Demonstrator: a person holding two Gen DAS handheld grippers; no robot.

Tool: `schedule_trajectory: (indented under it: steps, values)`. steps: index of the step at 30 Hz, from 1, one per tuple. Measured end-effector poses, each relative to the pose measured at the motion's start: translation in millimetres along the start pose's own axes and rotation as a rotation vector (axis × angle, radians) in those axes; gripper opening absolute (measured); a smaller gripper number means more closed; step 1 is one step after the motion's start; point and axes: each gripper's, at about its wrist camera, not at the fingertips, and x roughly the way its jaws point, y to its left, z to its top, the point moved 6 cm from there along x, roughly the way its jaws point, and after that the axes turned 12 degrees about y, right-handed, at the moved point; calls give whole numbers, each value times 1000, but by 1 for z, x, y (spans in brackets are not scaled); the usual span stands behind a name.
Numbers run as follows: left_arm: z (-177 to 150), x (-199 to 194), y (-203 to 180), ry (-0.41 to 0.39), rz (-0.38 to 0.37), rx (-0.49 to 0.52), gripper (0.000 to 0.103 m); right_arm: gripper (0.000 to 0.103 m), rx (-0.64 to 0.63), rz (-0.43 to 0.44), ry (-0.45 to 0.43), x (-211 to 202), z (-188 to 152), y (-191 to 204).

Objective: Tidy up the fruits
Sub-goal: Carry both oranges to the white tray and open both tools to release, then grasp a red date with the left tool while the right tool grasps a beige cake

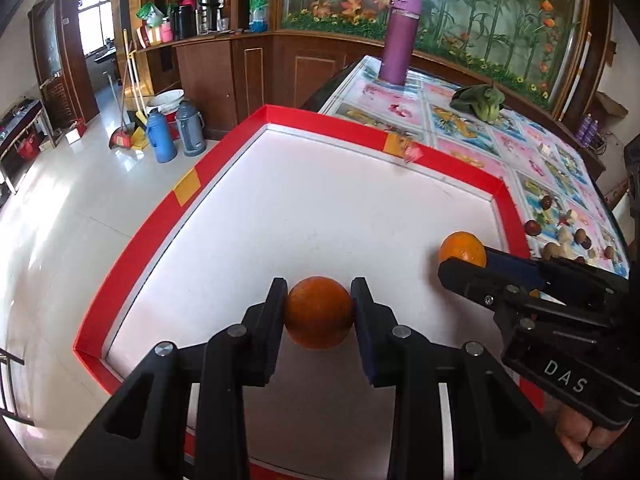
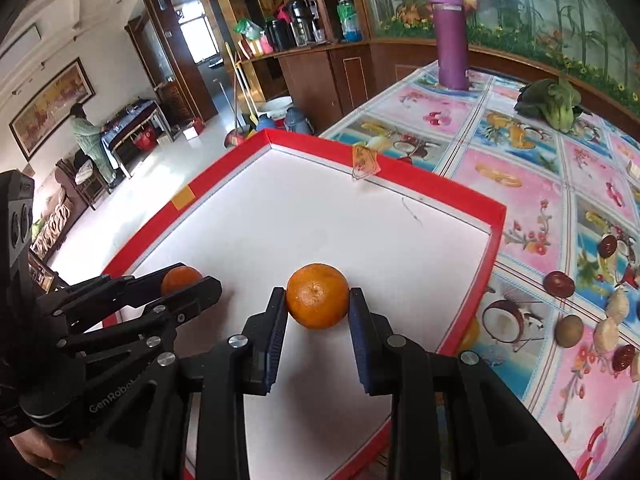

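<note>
A red-rimmed white tray (image 1: 456, 160) (image 2: 440, 186) lies on the flowered table. My left gripper (image 1: 319, 292) is shut on a darker orange (image 1: 319, 316) just above the tray floor near its front. In the right wrist view the same gripper (image 2: 192, 278) shows at the left, with its orange (image 2: 178, 280) partly hidden. My right gripper (image 2: 318, 294) is shut on a brighter orange (image 2: 317, 300) over the middle front of the tray. Seen from the left wrist view, the right gripper (image 1: 466, 262) and its orange (image 1: 460, 246) sit near the tray's right wall.
A purple flask (image 2: 451, 32) and a leafy green vegetable (image 2: 554, 104) stand at the table's far end. Several small dark and pale fruits (image 2: 560, 284) lie on the cloth right of the tray. The tray's left side overhangs the floor. A person (image 2: 90, 136) stands far off.
</note>
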Motion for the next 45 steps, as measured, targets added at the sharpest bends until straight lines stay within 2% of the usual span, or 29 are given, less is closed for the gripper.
schedule_trajectory:
  steps: [4,7,9,10,12,15,18,21,26,31,35,39,44,45]
  values:
    - [1,-4,3,-12,27,-7,38,30,-2,-18,15,7,3,4]
    - [3,-3,7,-11,56,-15,45,31,-7,-30,22,9,8,7]
    - [2,-1,8,5,70,-21,54,32,-1,-19,35,8,9,7]
    - [1,-1,9,7,74,-22,55,33,5,-15,41,8,9,6]
    - [2,-3,8,10,78,-22,63,38,22,5,43,4,6,0]
    - [3,-12,4,-9,87,-20,68,45,52,41,-5,-14,2,-12]
    - [7,-26,-7,-46,96,1,70,45,67,62,-75,-43,-4,-29]
    - [7,-42,-29,-84,71,47,75,49,72,39,-147,-78,-16,-54]
    - [-2,-57,-88,-111,10,195,78,51,117,-21,-214,-118,-47,-109]
    - [-14,-52,-152,-80,-57,342,78,52,206,-119,-193,-137,-88,-174]
    - [-19,-36,-188,-24,-77,407,78,52,244,-166,-166,-141,-109,-201]
    - [-23,-23,-216,31,-129,444,78,52,242,-201,-120,-132,-113,-214]
    - [-24,-14,-241,60,-145,491,78,50,222,-233,-78,-118,-108,-224]
    - [-24,-13,-243,65,-149,495,78,47,222,-231,-73,-115,-106,-227]
